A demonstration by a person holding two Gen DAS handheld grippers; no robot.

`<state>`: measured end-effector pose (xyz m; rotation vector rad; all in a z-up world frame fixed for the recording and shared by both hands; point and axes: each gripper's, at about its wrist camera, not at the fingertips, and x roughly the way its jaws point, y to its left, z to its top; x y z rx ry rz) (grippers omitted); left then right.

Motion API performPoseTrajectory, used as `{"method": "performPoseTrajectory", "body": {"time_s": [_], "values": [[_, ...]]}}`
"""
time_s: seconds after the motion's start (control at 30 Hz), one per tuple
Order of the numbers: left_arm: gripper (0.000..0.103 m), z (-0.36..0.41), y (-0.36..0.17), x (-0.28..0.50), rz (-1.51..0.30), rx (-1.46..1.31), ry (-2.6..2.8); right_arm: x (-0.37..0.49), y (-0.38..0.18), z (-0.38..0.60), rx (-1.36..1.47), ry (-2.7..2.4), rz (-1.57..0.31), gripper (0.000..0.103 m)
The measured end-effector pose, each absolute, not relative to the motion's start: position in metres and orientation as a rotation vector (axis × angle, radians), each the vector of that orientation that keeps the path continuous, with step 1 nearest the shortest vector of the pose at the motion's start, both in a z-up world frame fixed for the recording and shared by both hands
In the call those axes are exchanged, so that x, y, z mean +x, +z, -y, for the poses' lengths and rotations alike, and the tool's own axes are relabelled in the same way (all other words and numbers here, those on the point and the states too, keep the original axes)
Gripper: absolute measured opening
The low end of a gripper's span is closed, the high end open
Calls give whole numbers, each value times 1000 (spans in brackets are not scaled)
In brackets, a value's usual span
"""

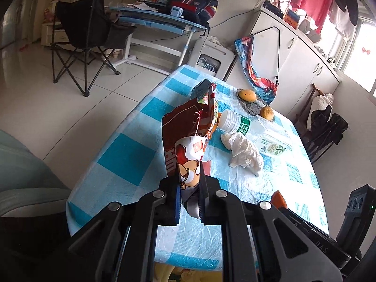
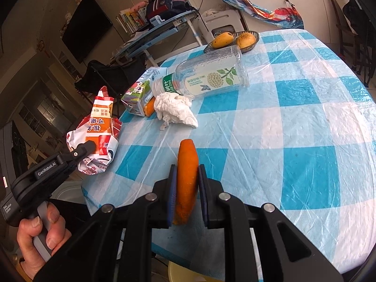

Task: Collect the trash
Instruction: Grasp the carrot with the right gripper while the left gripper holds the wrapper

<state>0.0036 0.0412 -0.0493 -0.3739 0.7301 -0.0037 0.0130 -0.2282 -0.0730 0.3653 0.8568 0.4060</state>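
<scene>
My left gripper is shut on a torn red and orange snack bag, held upright over the near left edge of the checked table. In the right wrist view that same bag hangs in the left gripper just off the table's edge. My right gripper is shut on a piece of orange peel above the table. On the cloth lie a crumpled tissue, a plastic bottle on its side, a clear plastic box, a milk carton and another bit of peel.
A glass dish with two mangoes stands at the table's far side. A person's hand grips the left gripper's handle. Something yellow shows under the table's near edge. A folding chair and a desk stand beyond.
</scene>
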Motion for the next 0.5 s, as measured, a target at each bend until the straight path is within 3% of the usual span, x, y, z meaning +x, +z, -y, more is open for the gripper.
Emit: {"method": "performPoseTrajectory", "body": {"time_s": [0.5], "values": [[11,-37,-49,-18,-741,-350,-32,-5,-68,233,386,403,-845,18]]}}
